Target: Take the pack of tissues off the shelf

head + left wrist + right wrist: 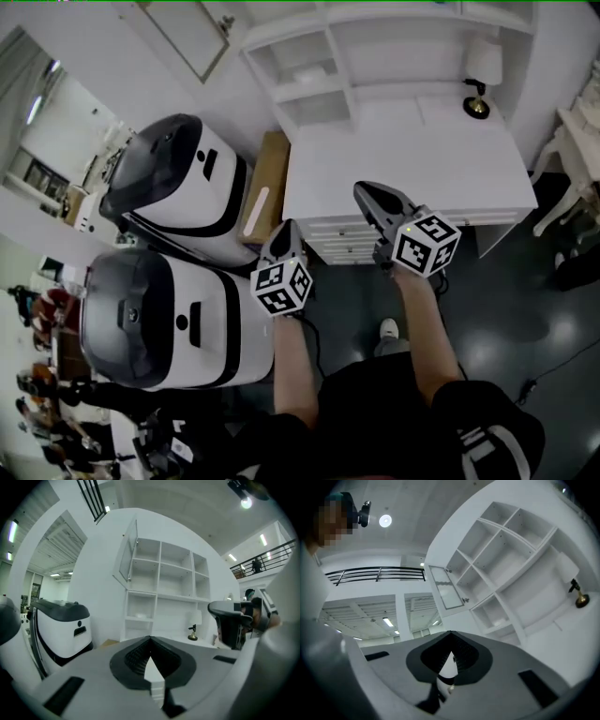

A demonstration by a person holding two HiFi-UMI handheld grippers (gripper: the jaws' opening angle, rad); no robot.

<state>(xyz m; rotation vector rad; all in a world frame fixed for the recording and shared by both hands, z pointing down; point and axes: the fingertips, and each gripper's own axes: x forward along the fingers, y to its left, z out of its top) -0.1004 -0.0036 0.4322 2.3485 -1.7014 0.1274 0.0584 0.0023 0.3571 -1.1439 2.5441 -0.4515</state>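
The pack of tissues (317,70) is a small white lump in a lower left compartment of the white shelf unit (347,52) behind the desk. It also shows as the pack (139,616) in the left gripper view and, small and faint, as the pack (500,620) in the right gripper view. My left gripper (284,230) is shut and empty, held short of the desk's left front corner. My right gripper (370,189) is also shut and empty, with its tip over the desk's front edge. Both the left gripper (151,638) and the right gripper (450,633) point toward the shelves from well back.
A white desk (403,159) with drawers stands under the shelves. A small lamp (481,70) stands at its back right. Two large white and black machines (178,187) (169,319) stand to the left, with a cardboard box (265,187) against the desk's side. A white chair (572,159) is at the right.
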